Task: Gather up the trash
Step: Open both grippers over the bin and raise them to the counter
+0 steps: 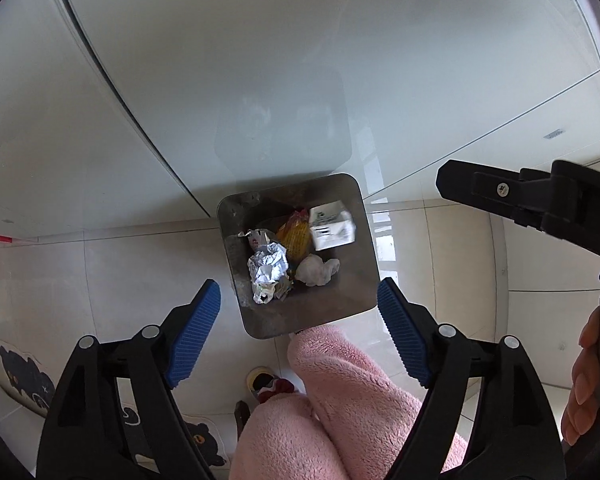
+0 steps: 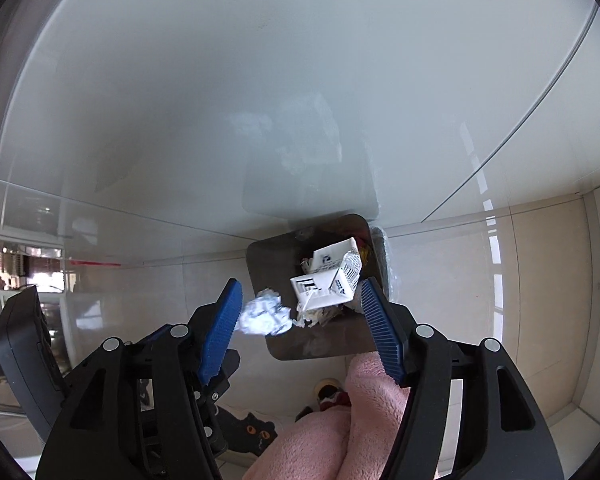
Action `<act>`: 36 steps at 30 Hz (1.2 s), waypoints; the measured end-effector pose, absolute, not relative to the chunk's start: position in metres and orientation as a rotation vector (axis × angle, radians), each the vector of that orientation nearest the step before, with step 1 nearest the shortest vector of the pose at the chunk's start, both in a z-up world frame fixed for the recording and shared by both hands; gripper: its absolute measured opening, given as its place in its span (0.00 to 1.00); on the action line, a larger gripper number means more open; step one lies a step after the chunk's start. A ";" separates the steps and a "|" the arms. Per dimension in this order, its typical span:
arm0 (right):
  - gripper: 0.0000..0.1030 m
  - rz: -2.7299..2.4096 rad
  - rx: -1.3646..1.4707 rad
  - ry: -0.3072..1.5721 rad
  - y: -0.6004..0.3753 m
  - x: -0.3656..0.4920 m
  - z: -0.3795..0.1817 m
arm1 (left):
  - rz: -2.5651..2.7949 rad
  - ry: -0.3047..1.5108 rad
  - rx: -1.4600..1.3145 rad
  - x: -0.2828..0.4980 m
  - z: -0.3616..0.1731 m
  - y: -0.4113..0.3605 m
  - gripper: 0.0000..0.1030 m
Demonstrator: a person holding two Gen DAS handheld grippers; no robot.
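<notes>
The trash bin [image 1: 300,256] stood on the tiled floor [image 1: 440,248] against a glossy white cabinet [image 1: 220,80], holding a white carton [image 1: 332,226], crumpled foil [image 1: 268,272], a yellow wrapper [image 1: 294,236] and a tissue [image 1: 316,271]. Above it, the left gripper [image 1: 300,328] and right gripper [image 2: 300,320] hung with jaws spread wide, gripping nothing.

Cat-print mat [image 1: 24,376] cropped, half hidden.

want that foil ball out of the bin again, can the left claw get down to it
Probably yes: the left claw is open right above the bin, and the foil ball lies uncovered on top.
</notes>
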State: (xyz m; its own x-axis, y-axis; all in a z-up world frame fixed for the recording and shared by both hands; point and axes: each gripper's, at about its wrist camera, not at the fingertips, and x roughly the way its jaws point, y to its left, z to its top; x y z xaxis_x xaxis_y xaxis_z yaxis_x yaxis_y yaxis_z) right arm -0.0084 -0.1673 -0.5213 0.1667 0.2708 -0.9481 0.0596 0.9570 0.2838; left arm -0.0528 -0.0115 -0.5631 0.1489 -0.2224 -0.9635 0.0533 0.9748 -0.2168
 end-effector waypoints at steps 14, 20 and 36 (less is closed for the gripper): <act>0.76 0.114 0.250 1.365 -0.174 -0.025 -0.482 | -0.205 1.322 -0.172 -0.063 -0.496 0.000 0.83; 0.90 0.103 0.223 1.298 -0.176 -0.039 -0.433 | -0.193 1.247 -0.152 -0.070 -0.443 0.005 0.89; 0.97 0.163 0.201 1.044 -0.205 -0.001 -0.265 | -0.109 0.952 -0.132 -0.020 -0.281 0.048 0.92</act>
